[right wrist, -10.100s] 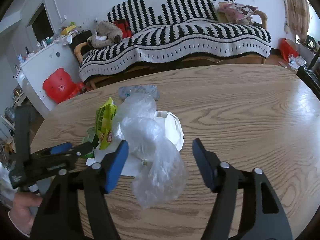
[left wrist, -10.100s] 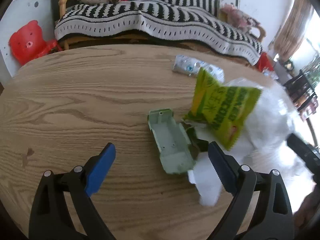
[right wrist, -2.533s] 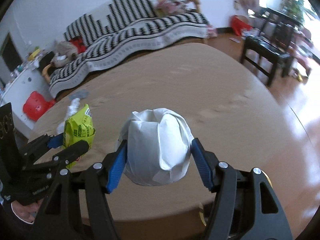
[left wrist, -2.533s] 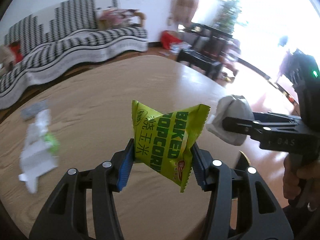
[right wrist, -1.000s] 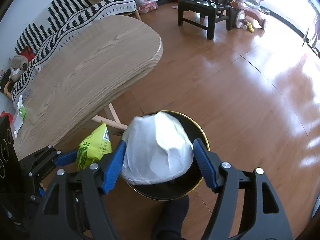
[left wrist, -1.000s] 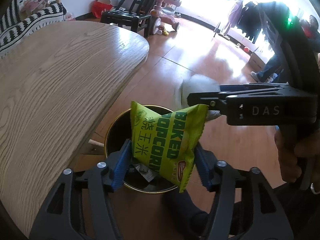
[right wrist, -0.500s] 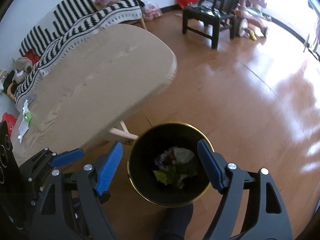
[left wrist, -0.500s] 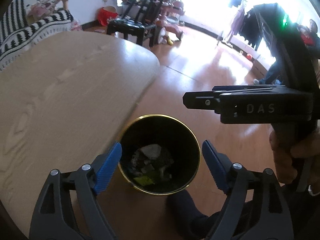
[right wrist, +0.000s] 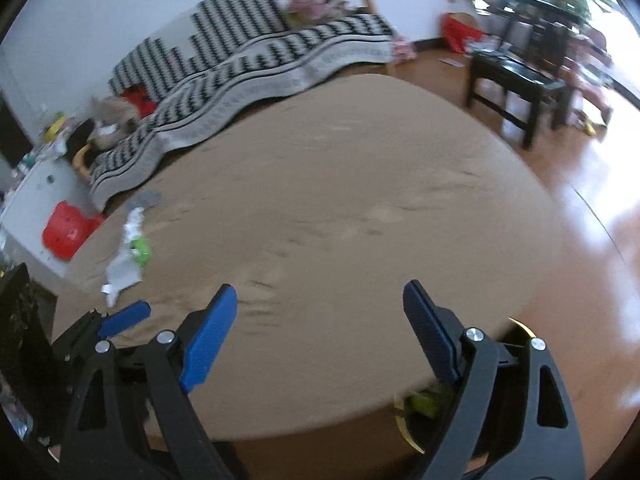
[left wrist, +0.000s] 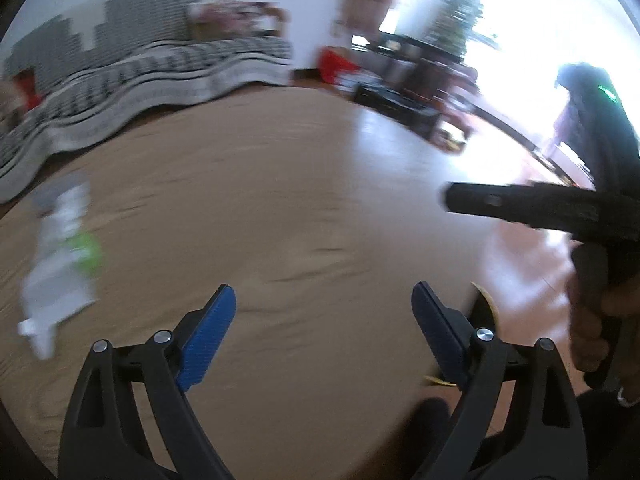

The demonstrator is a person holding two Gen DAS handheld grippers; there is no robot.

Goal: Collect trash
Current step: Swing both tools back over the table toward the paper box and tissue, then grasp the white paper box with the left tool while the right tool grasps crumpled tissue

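Observation:
Both views are motion-blurred. My left gripper is open and empty above the near edge of the round wooden table. My right gripper is open and empty over the same edge; it also shows side-on in the left wrist view. White and green trash lies far left on the table and shows in the right wrist view. A grey wrapper lies beyond it. The gold-rimmed black bin peeks from under the table edge with green trash inside.
A striped sofa stands behind the table. A dark wooden chair stands on the floor at right. A red stool and a white cabinet are at left. The left gripper's finger shows low left.
Both grippers have swung up from over the bin to face the table. The popcorn bag and white wad, held a second ago, now lie in the bin.

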